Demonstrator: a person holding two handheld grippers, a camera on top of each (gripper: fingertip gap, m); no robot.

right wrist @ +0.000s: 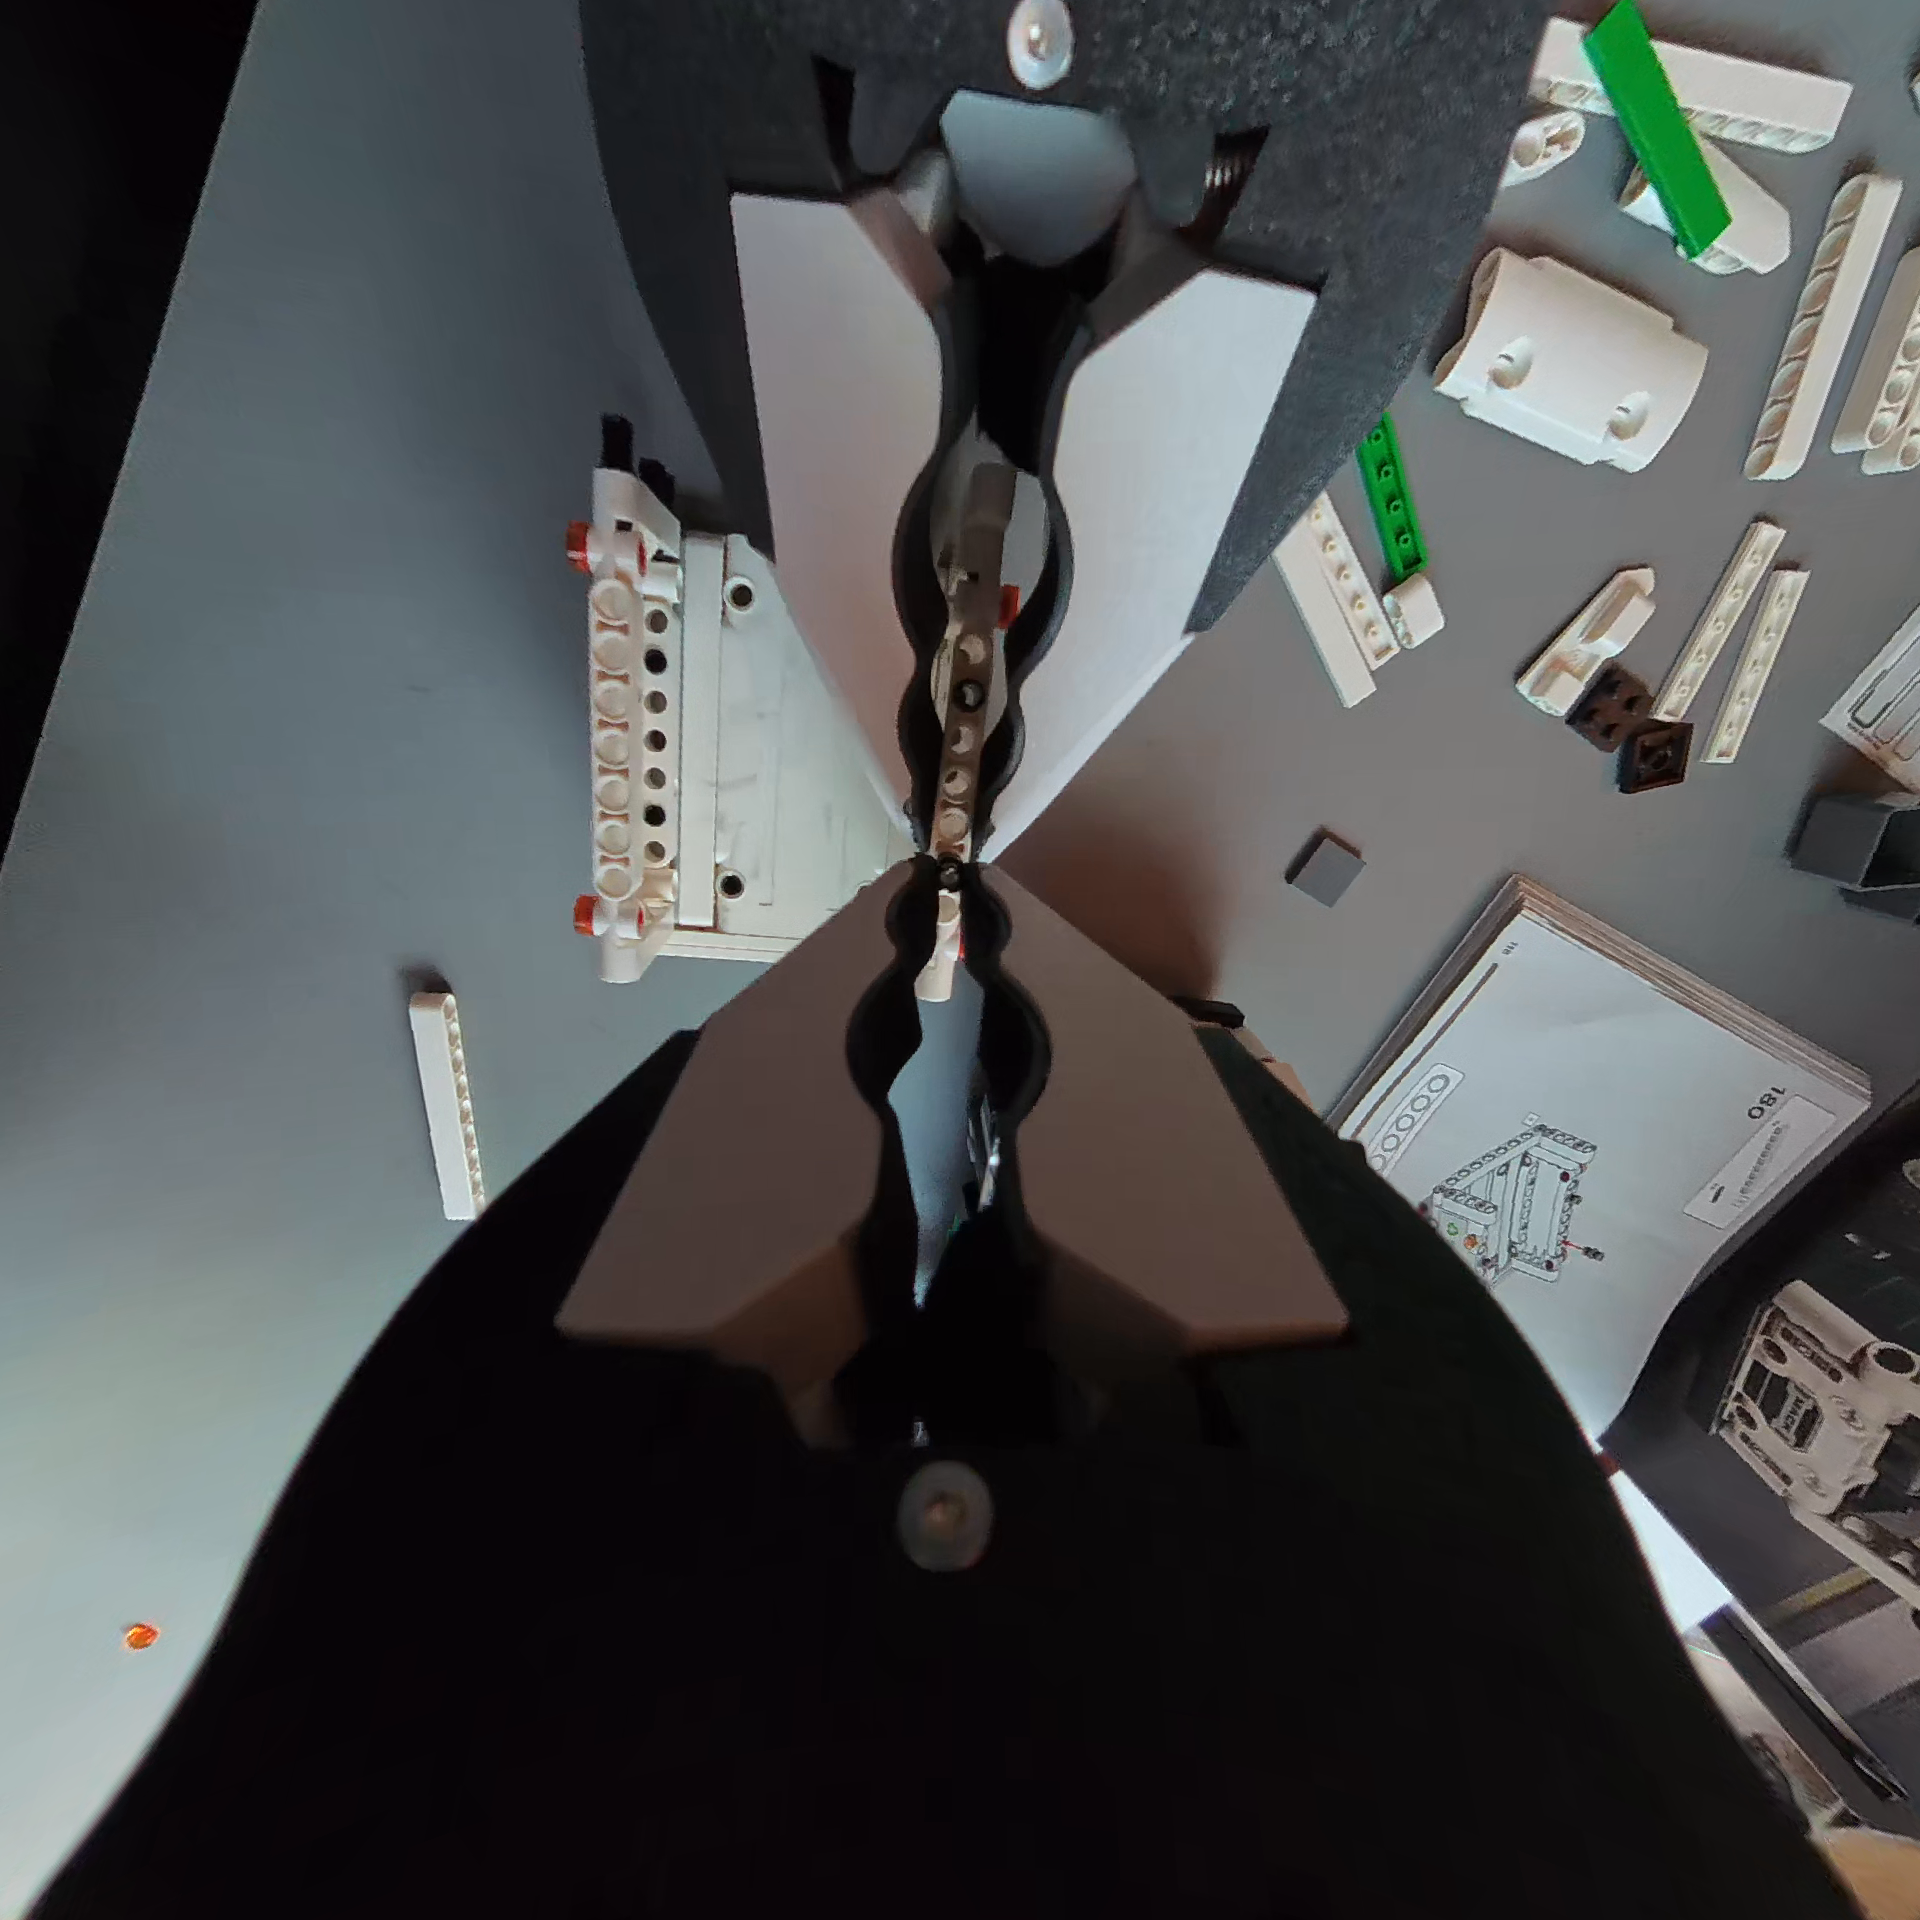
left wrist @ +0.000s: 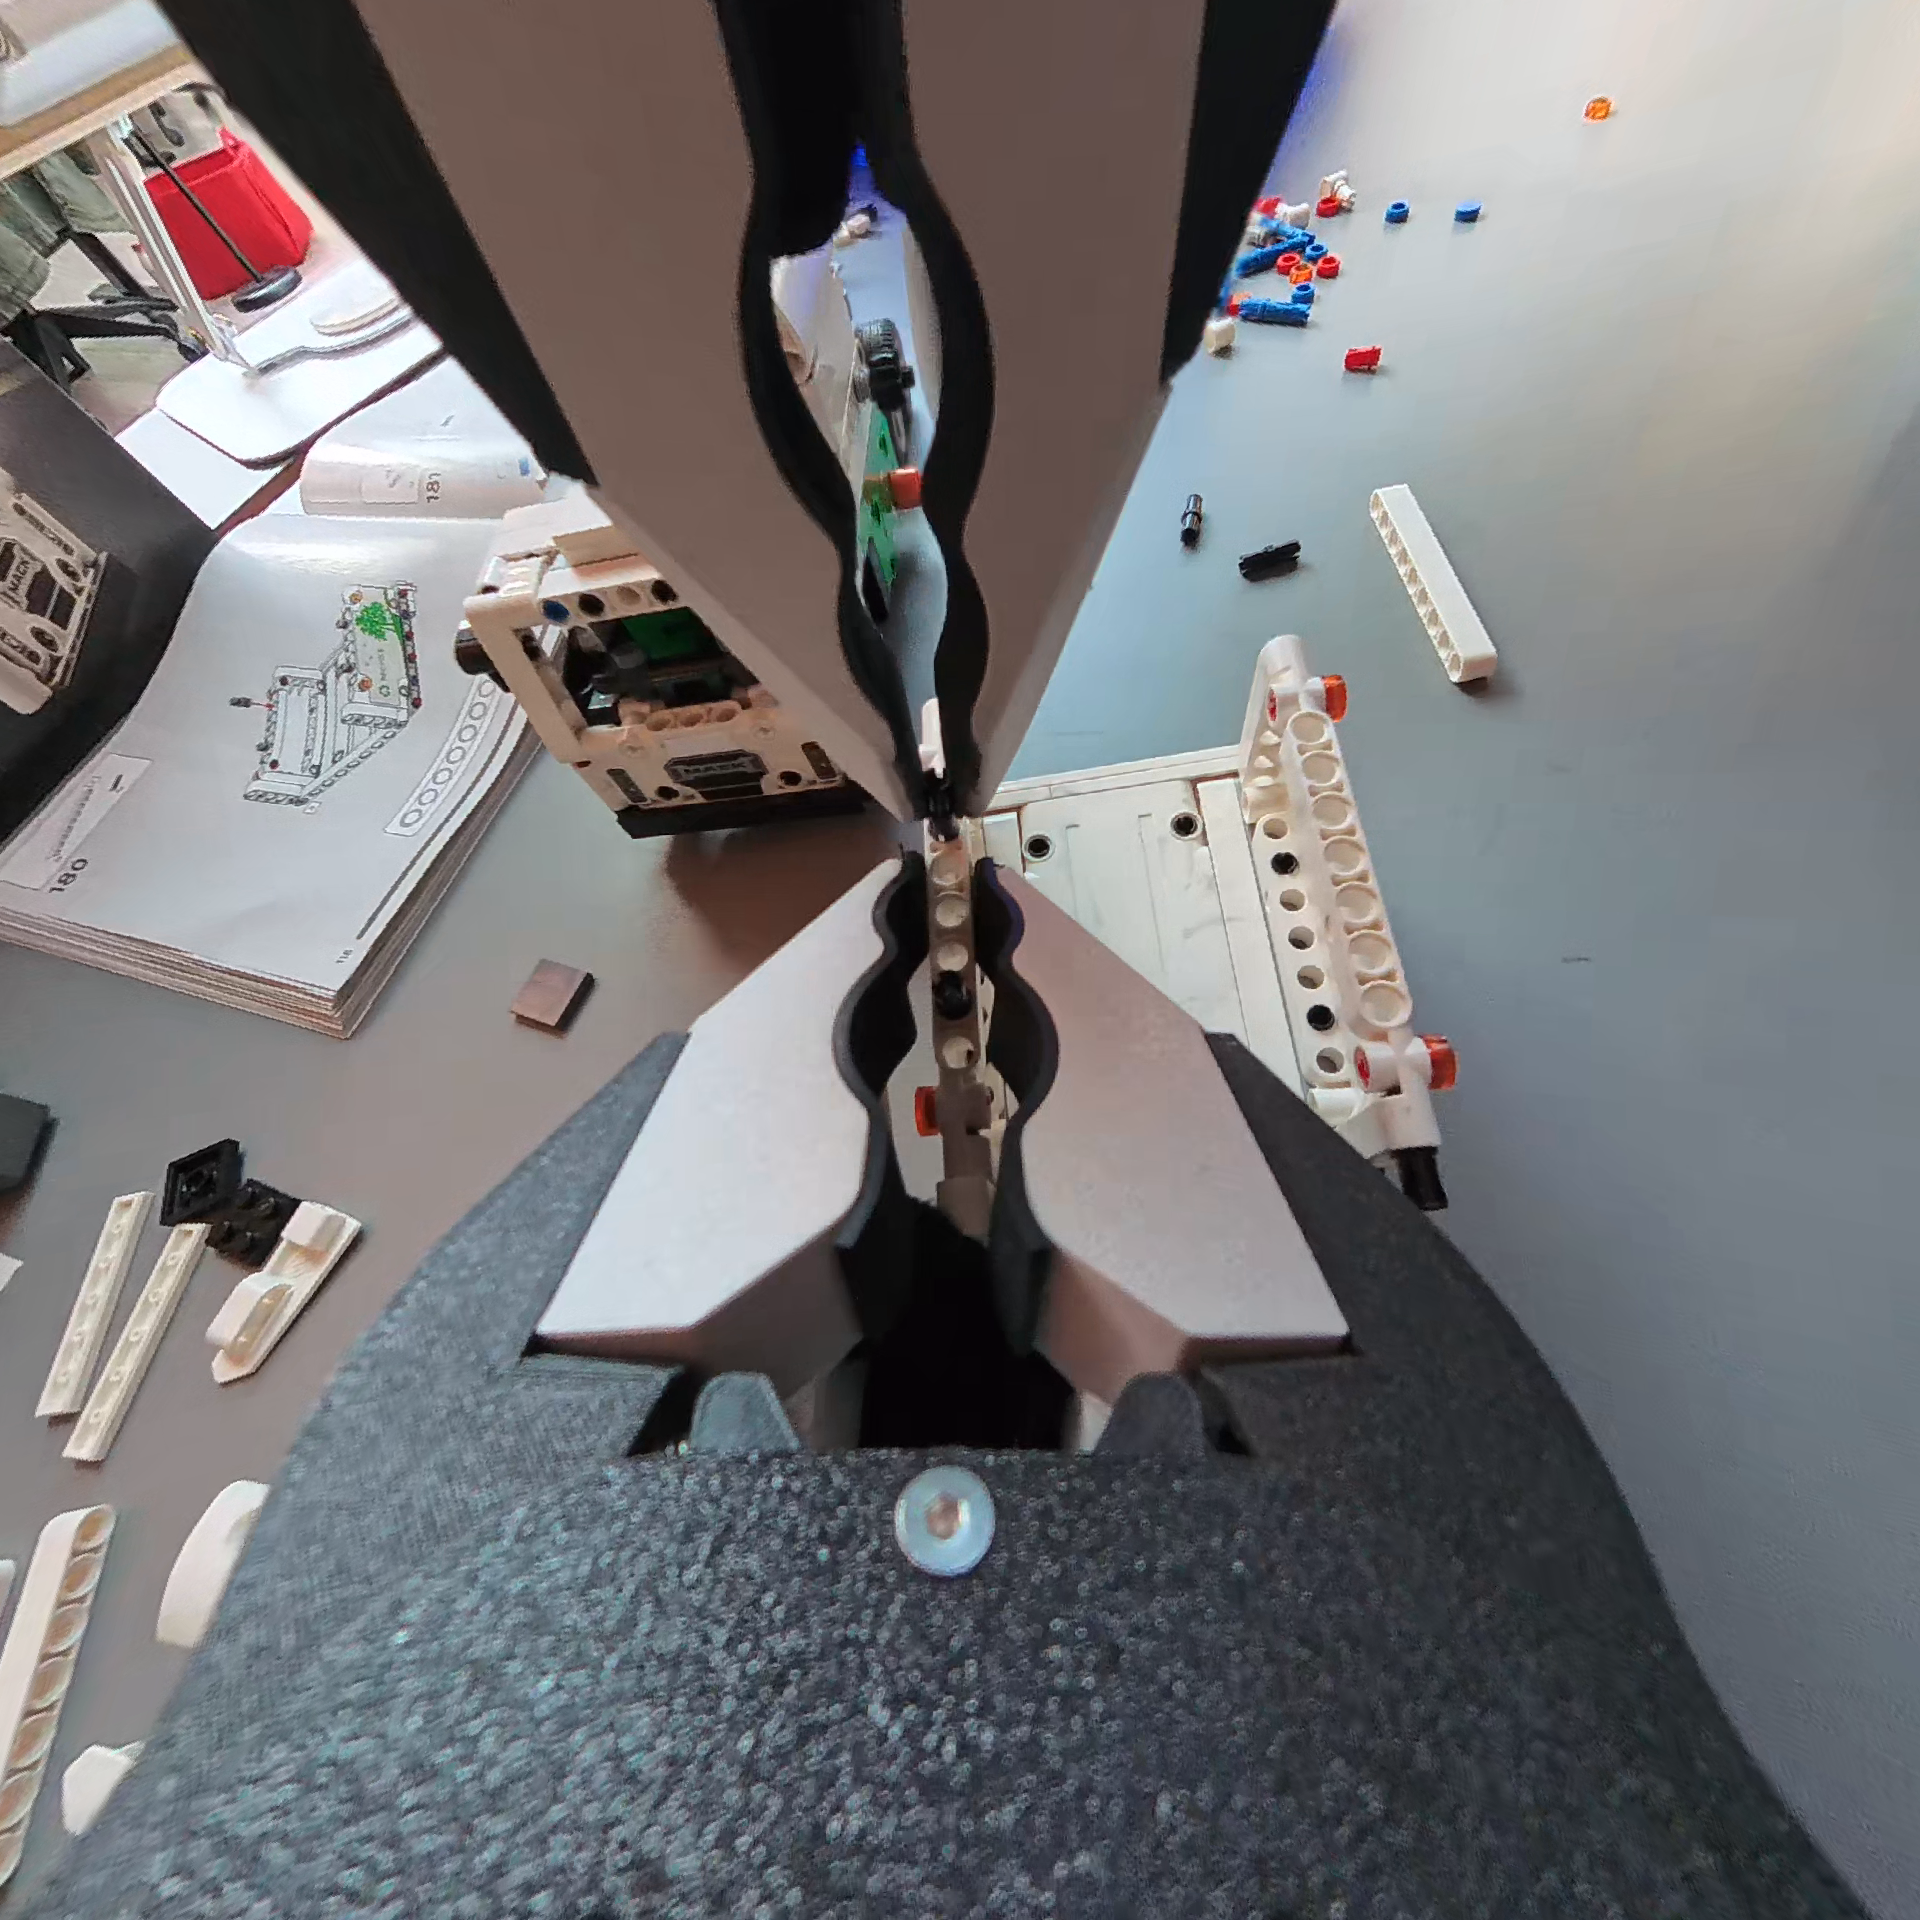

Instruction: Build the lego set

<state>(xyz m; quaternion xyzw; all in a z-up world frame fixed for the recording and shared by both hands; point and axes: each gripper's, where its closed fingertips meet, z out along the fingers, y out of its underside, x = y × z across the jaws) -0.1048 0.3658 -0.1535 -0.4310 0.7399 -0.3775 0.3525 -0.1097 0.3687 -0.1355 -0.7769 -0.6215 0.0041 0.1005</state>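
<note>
My left gripper (left wrist: 948,871) is shut on a white holed beam (left wrist: 954,935) that stands along one side of a white panel assembly (left wrist: 1143,873) on the grey table. My right gripper (left wrist: 940,800) comes in from the far side, tip to tip with the left one. It is shut on a small black pin (left wrist: 938,805) at the beam's end hole. In the right wrist view my right gripper (right wrist: 945,873) pinches the black pin (right wrist: 948,871). Just beyond it my left gripper (right wrist: 951,826) clamps the beam (right wrist: 961,727), with the panel assembly (right wrist: 727,748) to the left.
An open instruction booklet (left wrist: 260,779) and a white truck cab model (left wrist: 644,696) lie to the left. A loose white beam (left wrist: 1432,582), black pins (left wrist: 1270,559) and small blue and red parts (left wrist: 1288,270) lie far right. White parts (right wrist: 1569,358) and a green plate (right wrist: 1657,125) lie nearby. Left and right tips are no more than a few centimetres apart.
</note>
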